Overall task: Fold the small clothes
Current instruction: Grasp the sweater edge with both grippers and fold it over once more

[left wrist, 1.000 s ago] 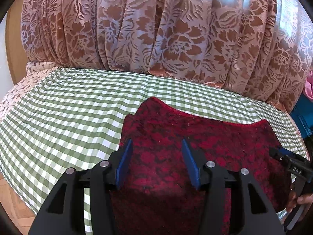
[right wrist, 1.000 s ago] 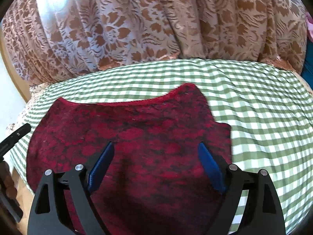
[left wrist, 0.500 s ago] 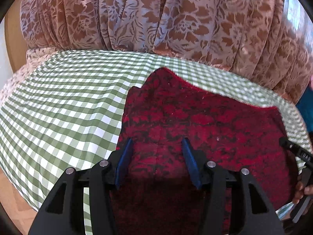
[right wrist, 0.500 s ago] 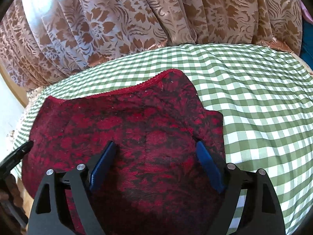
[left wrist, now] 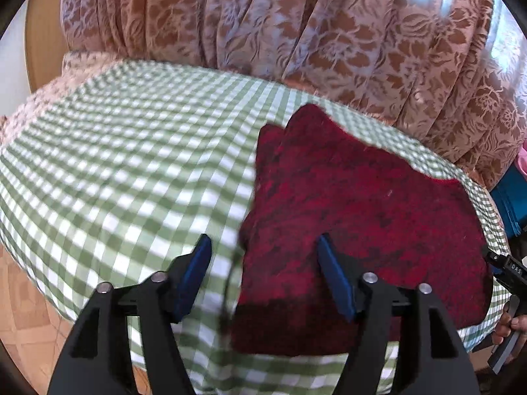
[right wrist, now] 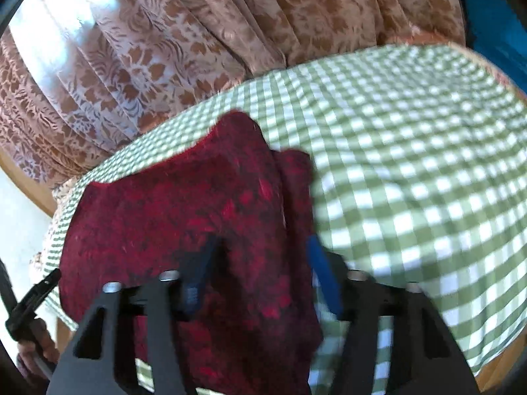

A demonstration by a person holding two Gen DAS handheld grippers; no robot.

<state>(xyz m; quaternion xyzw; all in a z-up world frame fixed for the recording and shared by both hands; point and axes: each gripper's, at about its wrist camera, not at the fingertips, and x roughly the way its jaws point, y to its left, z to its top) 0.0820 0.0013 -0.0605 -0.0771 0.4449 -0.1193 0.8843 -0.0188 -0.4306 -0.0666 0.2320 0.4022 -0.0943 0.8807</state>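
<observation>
We have the left gripper (left wrist: 263,273) spread over the garment's (left wrist: 355,204) left edge; right gripper (right wrist: 260,270) closing, its right edge between the pads, not yet pinched.

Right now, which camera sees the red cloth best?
The left wrist view. There the red cloth lies almost whole on the checked tablecloth, with its far edge and both near corners showing. In the right wrist view the right gripper, jaws closing around it, hides its lower part.
</observation>
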